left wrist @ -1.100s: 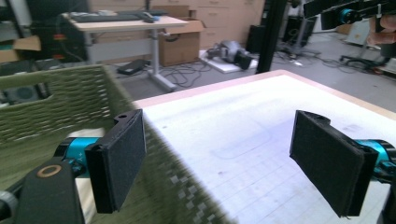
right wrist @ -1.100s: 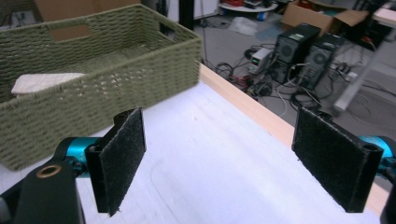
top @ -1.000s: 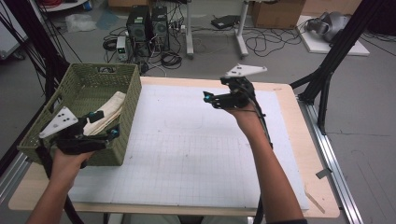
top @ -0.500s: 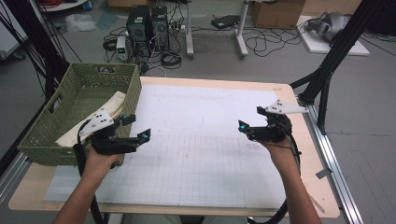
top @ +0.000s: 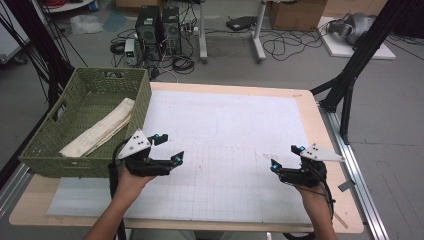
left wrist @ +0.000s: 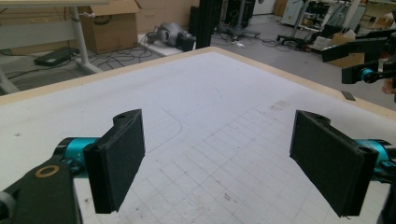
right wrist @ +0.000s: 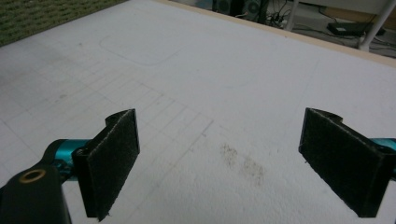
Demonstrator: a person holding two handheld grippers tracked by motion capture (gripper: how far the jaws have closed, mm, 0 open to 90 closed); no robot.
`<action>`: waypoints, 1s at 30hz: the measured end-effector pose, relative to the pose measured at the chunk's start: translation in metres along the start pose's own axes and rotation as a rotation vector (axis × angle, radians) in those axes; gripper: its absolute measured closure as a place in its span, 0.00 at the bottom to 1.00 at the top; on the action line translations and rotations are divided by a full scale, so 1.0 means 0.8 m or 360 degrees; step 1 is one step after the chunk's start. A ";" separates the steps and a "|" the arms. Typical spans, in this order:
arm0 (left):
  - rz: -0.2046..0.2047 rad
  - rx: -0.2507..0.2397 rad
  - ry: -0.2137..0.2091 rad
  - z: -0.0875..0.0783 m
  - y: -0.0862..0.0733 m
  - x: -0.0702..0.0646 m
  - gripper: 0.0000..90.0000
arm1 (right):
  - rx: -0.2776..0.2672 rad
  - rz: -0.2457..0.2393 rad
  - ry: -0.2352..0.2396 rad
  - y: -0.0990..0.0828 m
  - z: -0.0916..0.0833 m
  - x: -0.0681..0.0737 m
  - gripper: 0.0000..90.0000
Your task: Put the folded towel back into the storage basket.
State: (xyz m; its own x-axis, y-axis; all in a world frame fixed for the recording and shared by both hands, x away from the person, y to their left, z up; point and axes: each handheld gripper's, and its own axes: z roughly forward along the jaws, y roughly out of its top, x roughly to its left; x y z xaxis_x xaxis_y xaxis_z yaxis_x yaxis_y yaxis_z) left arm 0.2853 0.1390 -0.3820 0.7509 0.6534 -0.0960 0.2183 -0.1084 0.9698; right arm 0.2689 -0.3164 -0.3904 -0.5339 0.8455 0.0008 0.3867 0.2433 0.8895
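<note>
Both grippers, left and right, have jaws spread, empty; cloth behind left jaws looks soft, light: pinch a folded edge.

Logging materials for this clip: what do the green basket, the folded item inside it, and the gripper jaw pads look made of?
The green basket looks like woven wicker or plastic strands, matte: a regular weave shows. The folded cloth inside looks like soft cream fabric, creased lengthwise. The left gripper has pads that look like black foam or felt, with a fuzzy, dull surface.
</note>
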 end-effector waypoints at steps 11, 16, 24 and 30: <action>0.0060 0.0060 -0.0035 0.007 -0.024 -0.008 0.21 | 0.0034 -0.0008 -0.0025 -0.018 -0.004 0.007 0.13; 0.0068 0.0092 -0.0028 0.008 -0.029 -0.009 0.22 | 0.0022 -0.0010 -0.0040 -0.020 -0.003 0.011 0.13; 0.0051 0.0099 -0.0013 0.008 -0.032 -0.006 0.22 | 0.0028 -0.0041 -0.0056 -0.021 0.000 0.013 0.13; 0.0040 0.0111 -0.0007 0.008 -0.034 -0.005 0.22 | 0.0008 -0.0038 -0.0056 -0.020 0.000 0.012 0.13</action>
State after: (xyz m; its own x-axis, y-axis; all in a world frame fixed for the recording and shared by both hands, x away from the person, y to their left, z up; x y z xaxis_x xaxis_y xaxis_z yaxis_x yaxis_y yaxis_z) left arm 0.2803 0.1342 -0.4096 0.7595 0.6464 -0.0732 0.2422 -0.1766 0.9540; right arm 0.2574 -0.3120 -0.4044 -0.5162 0.8557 -0.0368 0.3781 0.2662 0.8867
